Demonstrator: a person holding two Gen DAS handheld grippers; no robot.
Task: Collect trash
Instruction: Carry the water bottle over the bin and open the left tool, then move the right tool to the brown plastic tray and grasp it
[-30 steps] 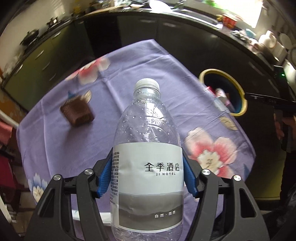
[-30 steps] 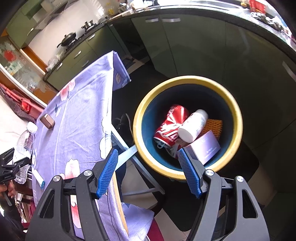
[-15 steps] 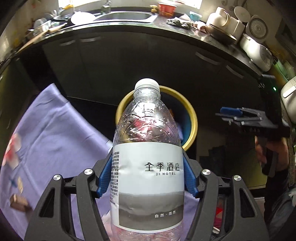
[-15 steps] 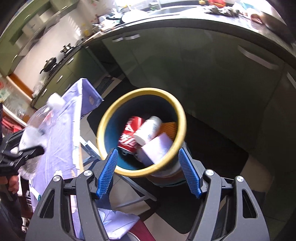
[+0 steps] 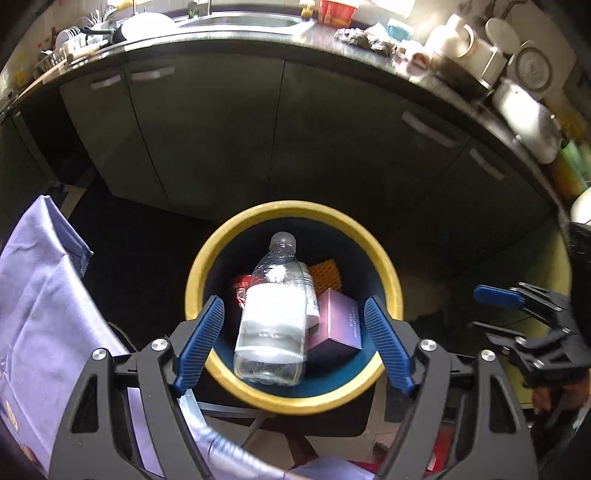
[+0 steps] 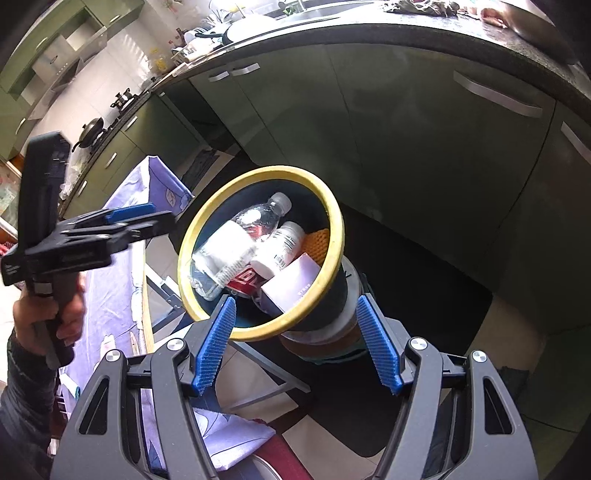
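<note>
Looking down the left gripper (image 5: 293,339), we see its blue jaws apart with nothing pressed between them; they have just been opening. The clear water bottle (image 5: 275,317) with the white label is clear of the pads, inside the yellow-rimmed bin (image 5: 384,258), cap pointing toward the far rim, base toward the near rim. We cannot tell if it has settled or is mid-drop.

Under and beside the bottle in the bin: a red can (image 5: 240,290), a pink box (image 5: 340,325) toward the right wall, an orange mesh piece (image 5: 325,273) at the far side, and a small white bottle (image 6: 279,249) that shows best from the right wrist, leaning against the pink box.

The right gripper (image 6: 295,345) hangs over the near rim of the bin, jaws apart, empty. From its camera we also see the left gripper (image 6: 122,221) side-on at the left of the bin, gripped by a hand (image 6: 51,314) in a dark sleeve. The right gripper (image 5: 517,314) shows at the right edge of the left wrist view.

The purple floral tablecloth (image 5: 40,314) sits left of the bin, its corner near the bin rim. Dark green cabinets (image 5: 280,122) run behind, with a cluttered countertop (image 5: 369,33) above.
</note>
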